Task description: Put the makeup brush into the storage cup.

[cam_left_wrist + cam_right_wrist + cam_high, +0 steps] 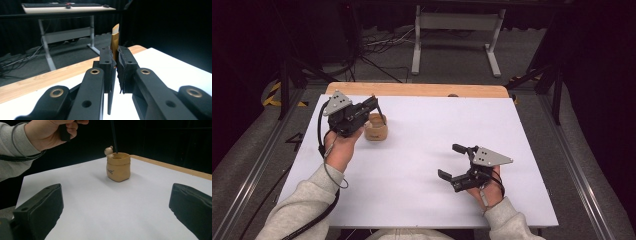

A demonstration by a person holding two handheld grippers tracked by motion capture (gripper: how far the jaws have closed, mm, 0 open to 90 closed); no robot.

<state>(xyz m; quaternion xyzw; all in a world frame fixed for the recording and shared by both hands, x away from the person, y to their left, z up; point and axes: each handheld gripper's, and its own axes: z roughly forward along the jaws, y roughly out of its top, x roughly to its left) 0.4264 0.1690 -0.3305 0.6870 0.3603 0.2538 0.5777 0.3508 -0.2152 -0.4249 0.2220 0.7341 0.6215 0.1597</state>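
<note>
A dark room surrounds our white-topped counter (422,165), wood-edged at the far side. At far left stands a small tan pot (376,128). Our left gripper (371,107) has its jaws clamped on a thin dark brush (115,40) with a gold ferrule, its lower end at the pot. At near right, our right gripper (451,161) rests with jaws wide apart, empty.

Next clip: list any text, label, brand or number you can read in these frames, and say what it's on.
None is legible.
Small dark marking on the front of the tan holder pot: too small and blurred to read.
Left gripper, shut on a thin brush with a gold band: no lettering shows.
Right gripper, open: no lettering shows.
</note>
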